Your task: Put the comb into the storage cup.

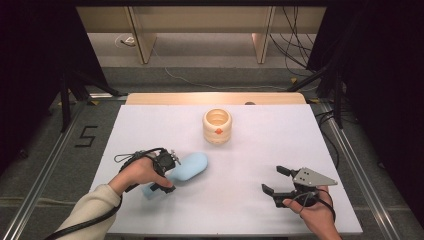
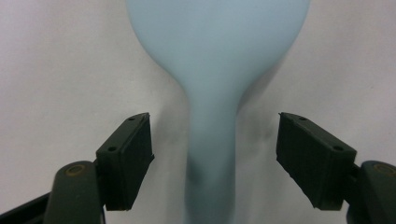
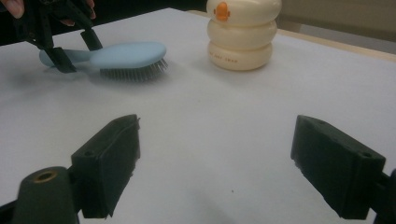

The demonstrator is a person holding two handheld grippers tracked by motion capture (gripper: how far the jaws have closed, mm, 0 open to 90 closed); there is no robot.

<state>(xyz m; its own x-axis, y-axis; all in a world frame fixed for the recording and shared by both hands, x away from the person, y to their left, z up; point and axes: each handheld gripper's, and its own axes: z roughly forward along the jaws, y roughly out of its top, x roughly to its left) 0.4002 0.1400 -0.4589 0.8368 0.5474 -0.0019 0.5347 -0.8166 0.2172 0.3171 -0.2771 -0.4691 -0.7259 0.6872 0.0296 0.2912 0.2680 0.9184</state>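
Note:
A light blue hairbrush (image 1: pixel 192 165) lies bristles down on the white table (image 1: pixel 240 210), its handle pointing toward the person's left hand. My left gripper (image 1: pixel 171 175) is open and straddles the handle. In the left gripper view the handle (image 2: pixel 212 154) runs between the two jaws with a gap on each side, and the gripper (image 2: pixel 215 158) touches nothing. My right gripper (image 1: pixel 274 180) rests open near the front right of the table, with nothing between its fingers (image 3: pixel 215 163). From there the hairbrush (image 3: pixel 128 53) and the left gripper (image 3: pixel 70 44) show at the far left.
A cream ribbed container (image 1: pixel 217 126) with an orange mark stands upright at the table's back middle, also the container (image 3: pixel 243 35) in the right gripper view. Dark stands and cables line the floor around the table. A wooden strip (image 1: pixel 215 98) borders the far edge.

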